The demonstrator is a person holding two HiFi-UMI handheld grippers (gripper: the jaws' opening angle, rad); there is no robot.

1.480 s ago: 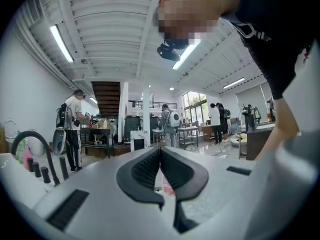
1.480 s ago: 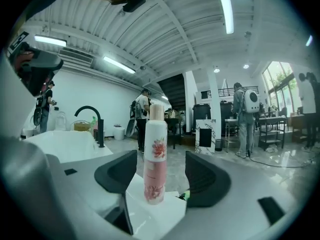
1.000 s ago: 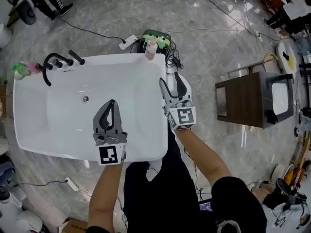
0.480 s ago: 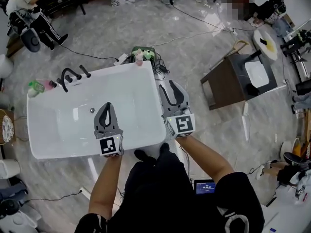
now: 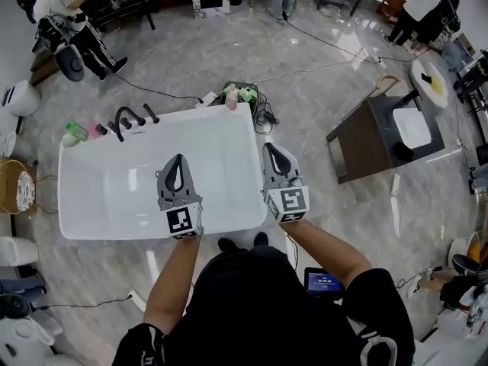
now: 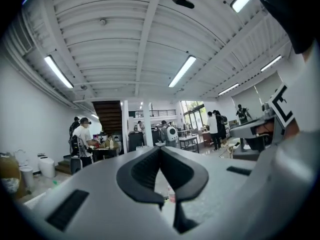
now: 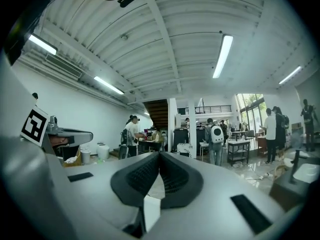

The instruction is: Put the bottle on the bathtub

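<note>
Two grippers hover level over the near part of the white bathtub [image 5: 99, 204], both pointing to the far side. The left gripper [image 5: 178, 159] hangs above the basin, its jaws pressed together at the tips with nothing between them; its own view [image 6: 160, 149] shows the same. The right gripper [image 5: 272, 148] sits over the bathtub's right rim. Its jaws have just closed and now meet tip to tip, empty, as its own view [image 7: 160, 155] confirms.

The pink bottle [image 5: 231, 97] stands upright at the bathtub's far rim, near the right corner and well apart from both grippers. A green thing [image 5: 246, 94] lies just beside it on the floor [image 5: 320, 44]. From the left gripper view the bottle [image 6: 171, 194] shows small and far off through the gap below the jaw tips.

At the far left corner a black faucet [image 5: 126, 118] curves over the rim, with a green bottle [image 5: 75, 132] and another pink one [image 5: 95, 130] beside it. A dark stand [image 5: 366, 139] sits to the right.
</note>
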